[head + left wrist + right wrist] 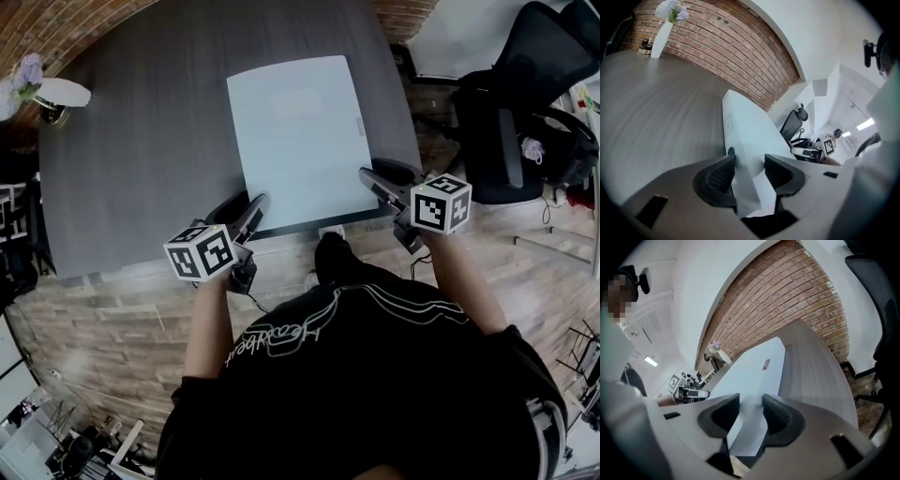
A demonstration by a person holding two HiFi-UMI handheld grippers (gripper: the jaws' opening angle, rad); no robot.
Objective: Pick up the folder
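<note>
Clamping the folder (295,141) between clenched fingers, the left gripper (749,173) bites its corner at 7 o'clock and the right gripper (751,414) its edge at 4 o'clock. It sits at the grey table's (141,159) near edge, with a vase (58,94) at 10 o'clock.

shirt (394,375): script lettering, unclear | label (360,126) on folder (295,141): too small

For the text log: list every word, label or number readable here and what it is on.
"Heartbeat", likely, in script on the person's black shirt.
Small label on the folder edge: too small to read.
Marker cubes: patterns only, no words.
</note>
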